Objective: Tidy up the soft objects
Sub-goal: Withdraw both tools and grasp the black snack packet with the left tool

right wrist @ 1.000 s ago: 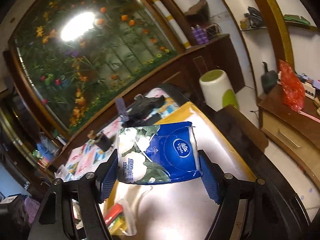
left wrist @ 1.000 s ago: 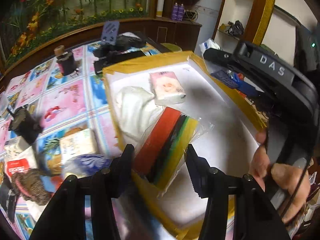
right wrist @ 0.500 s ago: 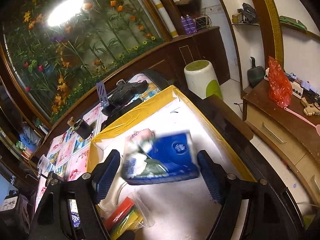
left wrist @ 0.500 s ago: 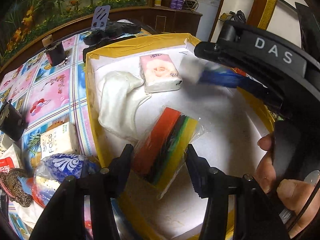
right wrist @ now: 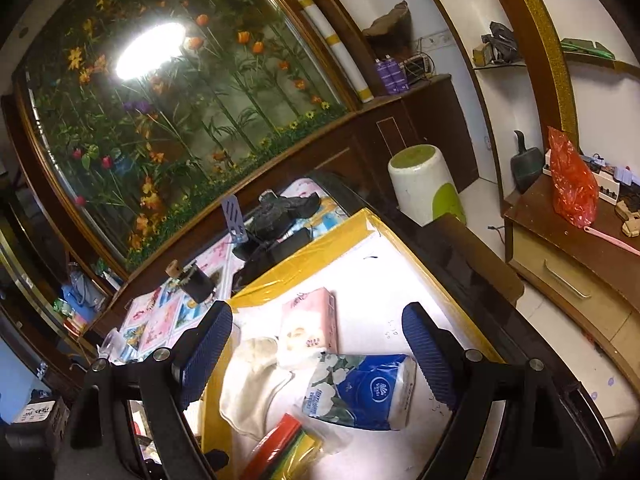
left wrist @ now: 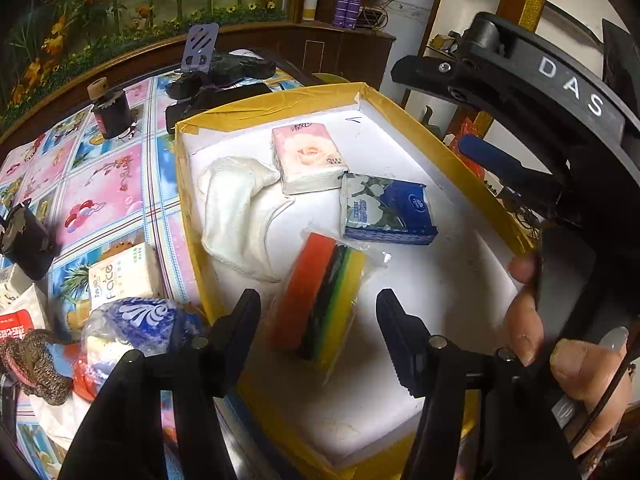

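A yellow-rimmed white box holds a white cloth, a pink tissue pack, a blue tissue pack and a wrapped pack of coloured sponges. My left gripper hovers over the sponge pack with its jaws opening. The pack lies flat between the fingers with a gap on each side. My right gripper hangs above the box, jaws opening, with nothing in them. The blue tissue pack lies on the box floor below it, beside the pink pack.
Left of the box, on the patterned tablecloth, lie a Face tissue pack, a blue-white bag, a black bottle and dark items at the far end. A white-green stool and a wooden cabinet stand to the right.
The blue tissue pack left the right gripper's jaws and dropped into the box, and those jaws spread wider. The left jaws widened away from the sponge pack.
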Available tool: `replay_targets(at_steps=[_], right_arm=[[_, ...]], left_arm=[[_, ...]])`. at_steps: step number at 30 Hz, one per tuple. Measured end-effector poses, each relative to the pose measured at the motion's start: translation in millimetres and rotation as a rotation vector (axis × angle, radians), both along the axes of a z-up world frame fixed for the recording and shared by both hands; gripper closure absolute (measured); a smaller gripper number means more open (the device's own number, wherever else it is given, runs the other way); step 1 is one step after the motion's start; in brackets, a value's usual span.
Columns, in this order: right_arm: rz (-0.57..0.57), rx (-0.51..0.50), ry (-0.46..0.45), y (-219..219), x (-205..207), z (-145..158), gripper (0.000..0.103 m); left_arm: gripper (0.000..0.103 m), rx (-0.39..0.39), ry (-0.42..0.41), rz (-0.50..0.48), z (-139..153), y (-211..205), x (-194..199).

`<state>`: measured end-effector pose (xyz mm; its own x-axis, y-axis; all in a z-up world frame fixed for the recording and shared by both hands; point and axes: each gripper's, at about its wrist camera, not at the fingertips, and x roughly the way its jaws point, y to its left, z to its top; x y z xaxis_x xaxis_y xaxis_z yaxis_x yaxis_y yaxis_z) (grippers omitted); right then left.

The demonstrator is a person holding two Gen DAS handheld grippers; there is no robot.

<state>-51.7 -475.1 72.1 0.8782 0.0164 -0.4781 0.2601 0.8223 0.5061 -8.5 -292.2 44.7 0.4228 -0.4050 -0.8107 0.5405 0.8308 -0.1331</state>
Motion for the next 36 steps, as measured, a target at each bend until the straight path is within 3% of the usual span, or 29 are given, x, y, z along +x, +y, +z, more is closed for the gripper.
replay_targets(at_steps=[8,12,22,28,36], right_arm=[[0.084,-0.095,-0.114,27.9,-11.4,16.3,0.013],[0.189,-0.179,-0.185,56.1,-18.6,23.6,0.013],[0.349,-0.31,-0.225,107.0,-20.8,23.1,0.013],[0.347,-0.299,-0.236,111.5,-29.4,19.9,0.013],[0.368,-0.302,-0.263,128.7,-56.8,16.0,0.012]], left_arm=[[0.044,-0.024,-0.04,0.02,14.2,33.1,-17.6],[0.043,-0.049,-0.058,0.055,23.1,63.3,-24.7],[0.038,-0.088,-0.11,0.171,39.0,155.4,-37.2],[0.036,-0.071,-0.146,0.293,37.6,230.3,-41.3],[0.028,0.022,-0.194,0.53,28.4,325.9,-26.8]])
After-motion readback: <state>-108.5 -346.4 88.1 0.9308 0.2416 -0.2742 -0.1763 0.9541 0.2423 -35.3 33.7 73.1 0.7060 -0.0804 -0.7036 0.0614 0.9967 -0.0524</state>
